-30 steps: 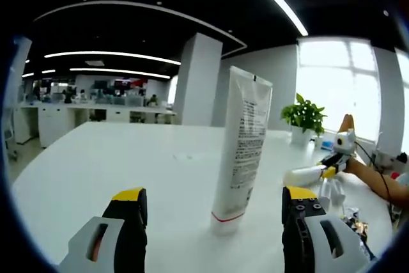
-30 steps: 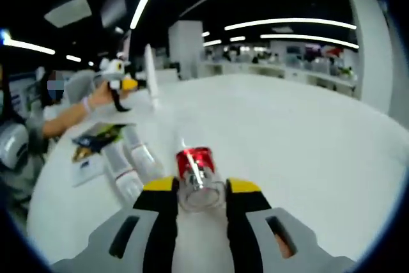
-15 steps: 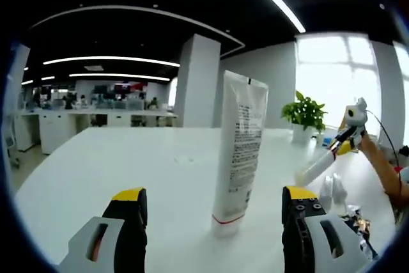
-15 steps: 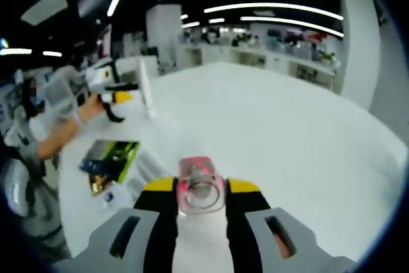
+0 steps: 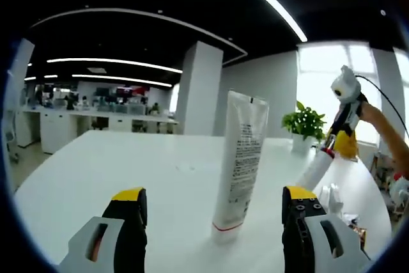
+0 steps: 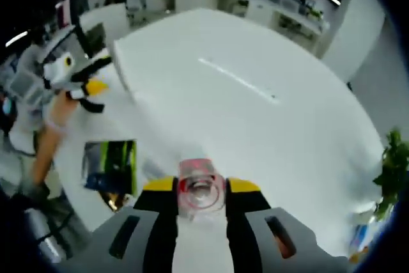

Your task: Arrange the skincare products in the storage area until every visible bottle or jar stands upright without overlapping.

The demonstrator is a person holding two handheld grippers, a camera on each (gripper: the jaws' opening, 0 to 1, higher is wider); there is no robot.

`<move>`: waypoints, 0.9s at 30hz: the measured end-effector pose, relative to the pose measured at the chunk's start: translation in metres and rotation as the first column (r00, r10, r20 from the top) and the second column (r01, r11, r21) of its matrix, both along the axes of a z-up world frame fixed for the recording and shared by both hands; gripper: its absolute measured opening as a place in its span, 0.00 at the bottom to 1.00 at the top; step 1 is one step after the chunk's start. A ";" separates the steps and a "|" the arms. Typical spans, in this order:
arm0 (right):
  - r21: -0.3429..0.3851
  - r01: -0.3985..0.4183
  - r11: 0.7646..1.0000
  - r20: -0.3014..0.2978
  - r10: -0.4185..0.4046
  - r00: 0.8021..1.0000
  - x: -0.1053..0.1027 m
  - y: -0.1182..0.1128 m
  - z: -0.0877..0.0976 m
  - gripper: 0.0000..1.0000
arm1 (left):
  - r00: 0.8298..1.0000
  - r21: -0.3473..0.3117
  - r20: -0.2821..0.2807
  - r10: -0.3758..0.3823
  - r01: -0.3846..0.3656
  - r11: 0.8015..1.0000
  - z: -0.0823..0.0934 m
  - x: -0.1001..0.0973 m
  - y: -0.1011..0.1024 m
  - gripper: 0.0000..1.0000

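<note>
Between the spread left tongs (image 5: 214, 218) stood a white tube (image 5: 239, 164) upright on the table (image 5: 128, 164), untouched, right tongs (image 6: 193, 204) pinching a clear bottle (image 6: 195, 187) above the table, green packet (image 6: 114, 165) to their left.

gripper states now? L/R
Left gripper: open, jaws either side of the upright white tube.
Right gripper: shut on the clear bottle.

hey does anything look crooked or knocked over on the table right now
The white tube stands on its cap between the open left gripper jaws, leaning slightly. The right gripper holds a clear bottle tilted above the table.
</note>
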State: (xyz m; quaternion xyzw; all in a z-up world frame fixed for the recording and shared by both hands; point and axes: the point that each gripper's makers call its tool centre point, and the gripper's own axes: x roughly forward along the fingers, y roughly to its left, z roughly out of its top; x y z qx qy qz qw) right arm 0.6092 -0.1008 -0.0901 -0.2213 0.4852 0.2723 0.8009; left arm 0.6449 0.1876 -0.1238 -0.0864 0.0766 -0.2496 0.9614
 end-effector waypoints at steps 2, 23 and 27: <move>-0.049 0.023 0.999 -0.037 -0.025 0.999 0.005 0.005 0.001 0.26 | 1.000 -0.003 0.007 0.002 -0.002 1.000 0.003 0.000 0.000 0.89; -0.266 0.198 0.943 -0.171 -0.249 0.953 0.019 0.028 0.004 0.26 | 0.999 -0.080 0.036 -0.012 0.014 0.997 0.021 -0.009 -0.001 0.89; -0.266 0.206 0.942 -0.166 -0.255 0.953 0.026 0.029 0.005 0.26 | 0.999 -0.087 0.036 -0.015 0.018 0.996 0.022 -0.010 -0.002 0.89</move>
